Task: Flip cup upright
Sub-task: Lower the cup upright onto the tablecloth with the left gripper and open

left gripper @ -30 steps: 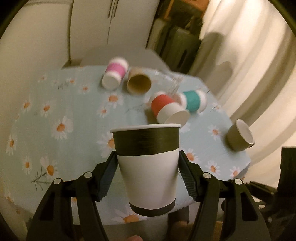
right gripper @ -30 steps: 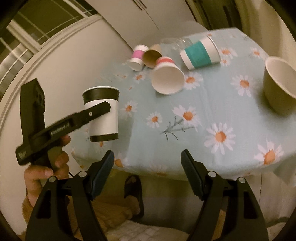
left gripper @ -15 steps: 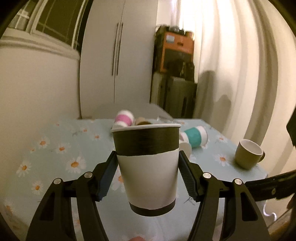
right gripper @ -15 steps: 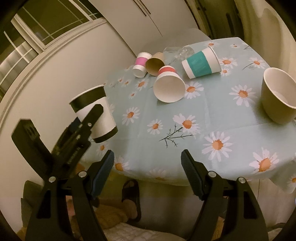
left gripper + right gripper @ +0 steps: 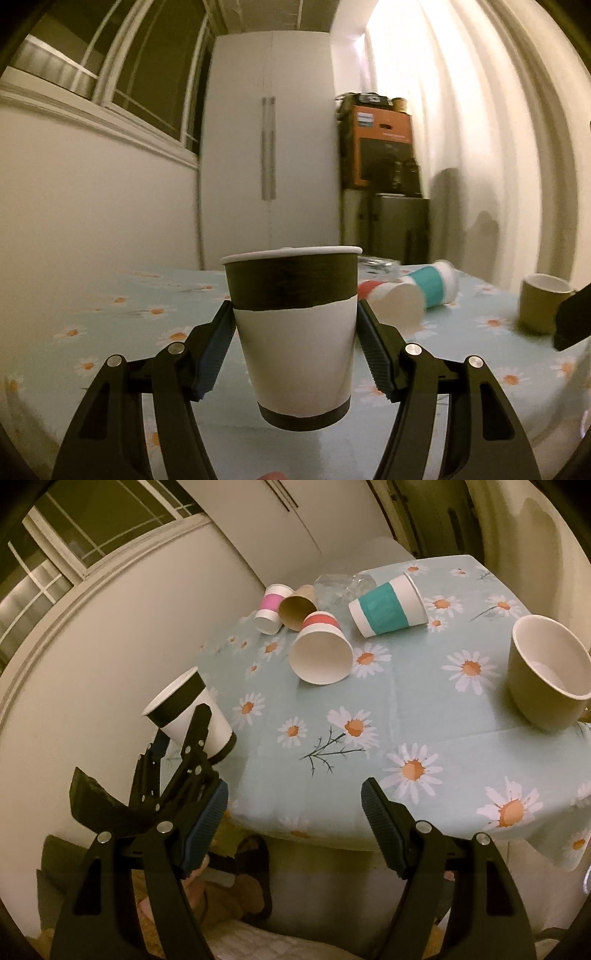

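Note:
My left gripper (image 5: 295, 343) is shut on a white paper cup with black bands (image 5: 293, 332), mouth up, held just above the near left part of the table. The same cup (image 5: 188, 712) and left gripper (image 5: 184, 746) show in the right wrist view, tilted to the left over the table's left edge. My right gripper (image 5: 295, 823) is open and empty, in front of the table's near edge. Other cups lie on their sides: red-banded (image 5: 321, 650), teal-banded (image 5: 388, 605), pink-banded (image 5: 271, 607), brown (image 5: 297, 607).
The table has a light blue daisy cloth (image 5: 406, 709). An olive mug (image 5: 546, 672) stands upright at the right. A clear plastic cup (image 5: 340, 585) lies at the back. A white wall is at the left, a wardrobe (image 5: 269, 147) and curtains behind.
My left gripper has tipped its view up from the tabletop to level and lowered the black-banded cup toward the table's left side. The right gripper has barely moved.

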The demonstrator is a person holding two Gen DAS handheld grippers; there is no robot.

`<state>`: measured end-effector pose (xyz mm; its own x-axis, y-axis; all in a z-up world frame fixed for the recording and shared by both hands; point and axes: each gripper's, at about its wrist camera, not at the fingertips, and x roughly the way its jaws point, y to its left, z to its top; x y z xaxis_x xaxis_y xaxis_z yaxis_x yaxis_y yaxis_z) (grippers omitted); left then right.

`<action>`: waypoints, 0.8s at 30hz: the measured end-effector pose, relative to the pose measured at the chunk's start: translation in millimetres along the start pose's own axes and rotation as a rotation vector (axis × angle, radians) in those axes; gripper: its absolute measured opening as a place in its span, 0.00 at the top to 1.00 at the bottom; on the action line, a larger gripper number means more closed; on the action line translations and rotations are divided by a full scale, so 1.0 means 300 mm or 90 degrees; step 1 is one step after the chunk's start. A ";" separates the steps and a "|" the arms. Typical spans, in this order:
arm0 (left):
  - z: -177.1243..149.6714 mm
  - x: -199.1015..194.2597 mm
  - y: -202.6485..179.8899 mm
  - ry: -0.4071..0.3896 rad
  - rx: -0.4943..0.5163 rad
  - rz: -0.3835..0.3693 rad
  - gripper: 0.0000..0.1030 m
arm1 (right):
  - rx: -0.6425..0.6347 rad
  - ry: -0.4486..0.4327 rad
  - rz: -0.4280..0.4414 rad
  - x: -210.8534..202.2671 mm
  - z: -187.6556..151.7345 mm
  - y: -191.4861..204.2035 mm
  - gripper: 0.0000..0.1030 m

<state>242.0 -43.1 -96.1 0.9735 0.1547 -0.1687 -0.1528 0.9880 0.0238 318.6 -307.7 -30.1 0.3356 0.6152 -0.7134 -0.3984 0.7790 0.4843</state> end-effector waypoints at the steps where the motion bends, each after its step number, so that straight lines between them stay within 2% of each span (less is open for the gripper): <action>1: -0.008 0.000 -0.001 -0.003 0.003 0.011 0.38 | -0.002 0.004 -0.003 0.004 -0.001 -0.001 0.28; 9: -0.065 0.018 -0.003 0.007 0.012 0.030 0.36 | 0.005 0.009 -0.007 0.013 -0.003 -0.012 0.28; 21: -0.077 0.022 -0.001 0.015 0.009 0.051 0.35 | 0.015 0.020 -0.022 0.023 -0.010 -0.027 0.28; 23: -0.077 0.024 0.001 0.019 0.006 0.049 0.26 | 0.019 0.019 -0.024 0.022 -0.009 -0.031 0.28; 24: -0.076 0.022 0.001 0.019 0.004 0.048 0.24 | 0.021 0.019 -0.024 0.023 -0.008 -0.033 0.28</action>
<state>244.5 -41.7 -119.8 0.9535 0.2290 -0.1958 -0.2248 0.9734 0.0436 322.7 -311.4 -41.0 0.3239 0.5821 -0.7458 -0.3574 0.8052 0.4732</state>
